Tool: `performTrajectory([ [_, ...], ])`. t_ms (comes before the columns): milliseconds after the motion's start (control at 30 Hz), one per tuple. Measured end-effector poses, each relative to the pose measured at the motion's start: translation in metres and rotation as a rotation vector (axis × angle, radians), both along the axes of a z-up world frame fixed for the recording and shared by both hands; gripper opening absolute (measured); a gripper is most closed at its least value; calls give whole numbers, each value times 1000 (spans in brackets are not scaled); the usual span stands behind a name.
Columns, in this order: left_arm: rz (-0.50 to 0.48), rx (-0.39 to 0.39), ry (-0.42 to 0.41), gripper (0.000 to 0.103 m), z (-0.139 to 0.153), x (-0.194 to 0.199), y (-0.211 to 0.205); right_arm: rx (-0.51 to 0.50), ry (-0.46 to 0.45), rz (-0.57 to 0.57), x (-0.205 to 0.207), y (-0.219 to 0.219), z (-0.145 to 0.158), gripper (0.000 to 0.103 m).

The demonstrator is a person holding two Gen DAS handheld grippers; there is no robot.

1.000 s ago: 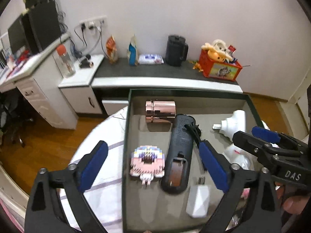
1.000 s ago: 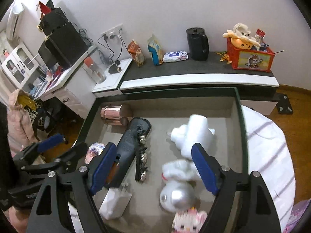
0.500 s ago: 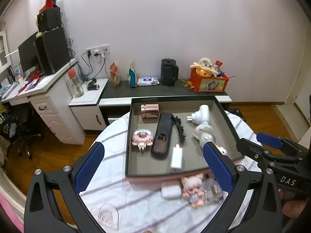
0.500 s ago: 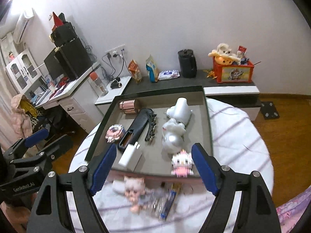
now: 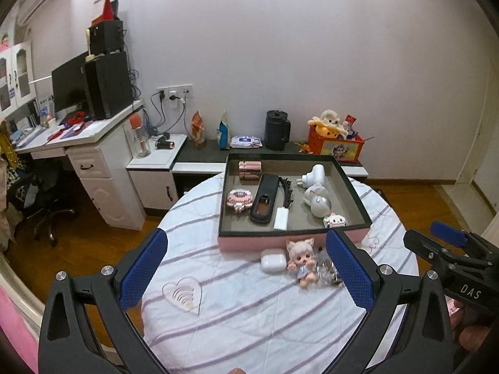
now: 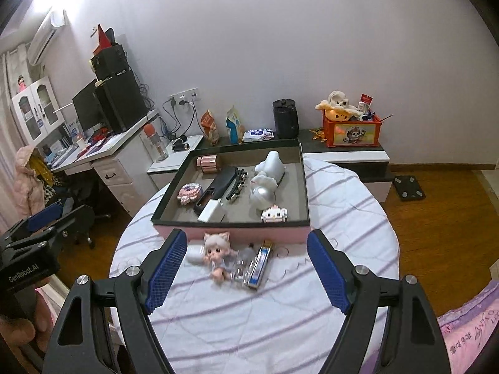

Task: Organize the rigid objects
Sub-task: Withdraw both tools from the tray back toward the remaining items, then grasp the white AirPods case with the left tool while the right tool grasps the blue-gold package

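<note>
A shallow pink-sided tray (image 5: 268, 243) (image 6: 237, 232) sits on the round table and holds a copper cylinder (image 5: 249, 170), a black case (image 5: 263, 199), a white plug (image 5: 315, 176), a silver ball toy (image 5: 319, 204) and two block figures. In front of the tray lie a white earbud case (image 5: 273, 263), a cat-eared doll (image 5: 302, 261) (image 6: 218, 255), a clear packet and a blue-and-white tube (image 6: 260, 263). My left gripper (image 5: 246, 272) and right gripper (image 6: 246, 268) are both open and empty, held back above the near table.
The table has a white striped cloth (image 5: 249, 311) with a heart print (image 5: 182, 294). Behind it stand a low cabinet with a black kettle (image 5: 276, 131) and an orange toy box (image 5: 335, 146), and a desk (image 5: 78, 143) at left. A pink bedcover (image 6: 467, 336) lies at right.
Both grippers have pulled back and up from over the tray. The whole tray and the objects in front of it have come into view.
</note>
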State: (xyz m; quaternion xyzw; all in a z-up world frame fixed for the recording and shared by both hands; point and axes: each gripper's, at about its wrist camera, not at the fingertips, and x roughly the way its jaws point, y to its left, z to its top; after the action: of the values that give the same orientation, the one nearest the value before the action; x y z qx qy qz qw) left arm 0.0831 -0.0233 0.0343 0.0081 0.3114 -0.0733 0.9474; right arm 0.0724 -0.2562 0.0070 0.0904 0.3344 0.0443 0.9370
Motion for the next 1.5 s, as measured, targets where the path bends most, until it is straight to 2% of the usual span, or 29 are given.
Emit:
performTrajectory([
  [167,14,-20,13,102,-5,-18,6,9,2,-1,-14,2,-7,81],
  [600,33,-24,36,102,-15,-35,10,4,12,30,-32,10,-14,81],
  [1167,39,-21,58,102,-22,-36,10,-1,13,11,-34,0,-13,81],
  [1500,45,-5,90,102,-38,-24,7,-15,41,-3,-28,-5,-23,81],
])
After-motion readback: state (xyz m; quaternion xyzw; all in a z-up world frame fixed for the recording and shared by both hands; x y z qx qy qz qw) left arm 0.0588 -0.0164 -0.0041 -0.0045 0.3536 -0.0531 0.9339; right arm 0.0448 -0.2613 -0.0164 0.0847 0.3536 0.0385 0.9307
